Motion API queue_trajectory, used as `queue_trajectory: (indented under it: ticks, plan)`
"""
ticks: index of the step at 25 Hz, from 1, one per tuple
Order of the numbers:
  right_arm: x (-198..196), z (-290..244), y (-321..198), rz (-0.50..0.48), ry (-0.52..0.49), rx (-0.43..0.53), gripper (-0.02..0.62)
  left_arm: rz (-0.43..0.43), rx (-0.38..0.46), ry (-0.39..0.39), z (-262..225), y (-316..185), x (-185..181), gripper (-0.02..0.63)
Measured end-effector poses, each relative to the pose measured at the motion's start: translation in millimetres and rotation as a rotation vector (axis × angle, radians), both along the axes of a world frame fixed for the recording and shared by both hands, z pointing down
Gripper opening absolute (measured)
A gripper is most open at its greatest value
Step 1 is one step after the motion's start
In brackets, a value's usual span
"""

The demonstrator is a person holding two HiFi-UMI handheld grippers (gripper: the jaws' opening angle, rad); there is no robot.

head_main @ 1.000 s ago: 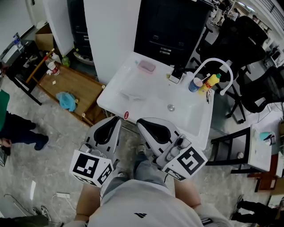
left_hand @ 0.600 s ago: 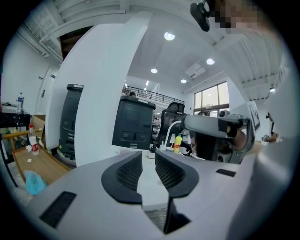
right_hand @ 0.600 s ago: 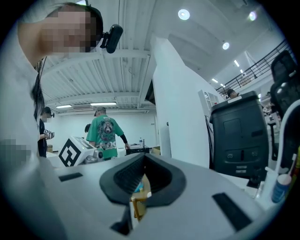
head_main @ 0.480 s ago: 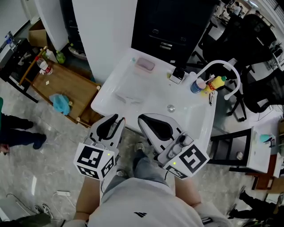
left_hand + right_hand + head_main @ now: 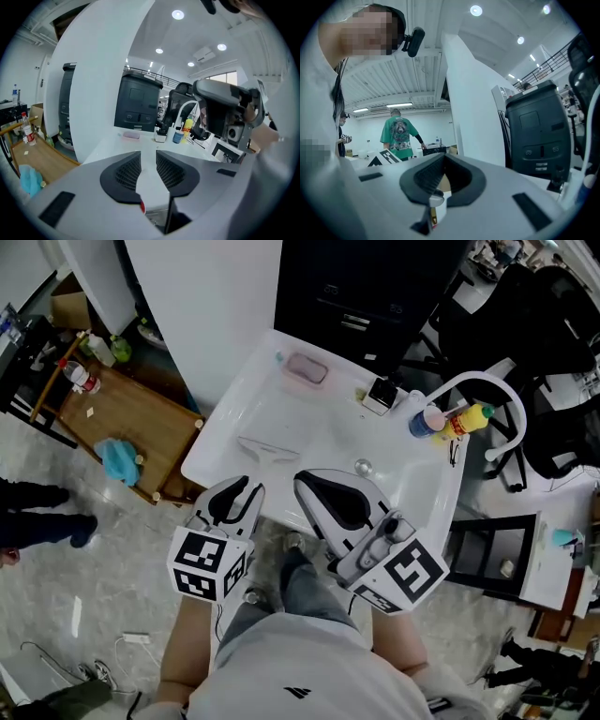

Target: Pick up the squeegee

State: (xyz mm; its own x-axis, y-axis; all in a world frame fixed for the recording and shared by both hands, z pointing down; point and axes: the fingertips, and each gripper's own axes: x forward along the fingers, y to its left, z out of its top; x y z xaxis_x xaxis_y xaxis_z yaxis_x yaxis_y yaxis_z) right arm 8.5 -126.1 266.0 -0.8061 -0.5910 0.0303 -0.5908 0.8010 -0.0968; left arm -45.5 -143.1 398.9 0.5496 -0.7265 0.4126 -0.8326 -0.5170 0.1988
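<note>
A clear squeegee (image 5: 269, 448) lies flat on the white sink top (image 5: 225, 442), near its front left part. My left gripper (image 5: 242, 491) hangs at the sink's front edge, just short of the squeegee. Its jaws (image 5: 148, 153) are opening, with only the white top showing through the gap. My right gripper (image 5: 305, 486) is beside it over the front edge, to the squeegee's right. Its black pads (image 5: 444, 155) meet at the tips and hold nothing. Neither gripper view shows the squeegee.
On the sink top are a pink soap dish (image 5: 307, 369), a drain (image 5: 361, 467), a white arched faucet (image 5: 478, 390) and blue (image 5: 424, 421) and yellow (image 5: 469, 418) bottles. A white pillar (image 5: 206, 306) and black cabinet (image 5: 366, 296) stand behind. A wooden platform (image 5: 141, 423) lies left.
Both grippers have moved forward to the sink's front edge, and the left one has come lower. The left jaws have gone from shut to parted.
</note>
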Motion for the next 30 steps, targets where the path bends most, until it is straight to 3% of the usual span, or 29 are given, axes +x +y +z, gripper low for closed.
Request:
queue_trajectory:
  ticks: [15,30]
  plan:
    - [17,28,-50,-0.002,-0.021,-0.076,0.009,0.017,-0.159,-0.148,68,-35,13,0.113]
    - [37,44,-67,0.021,-0.034,-0.119,0.011,0.032,-0.294,-0.301,121,-48,16,0.135]
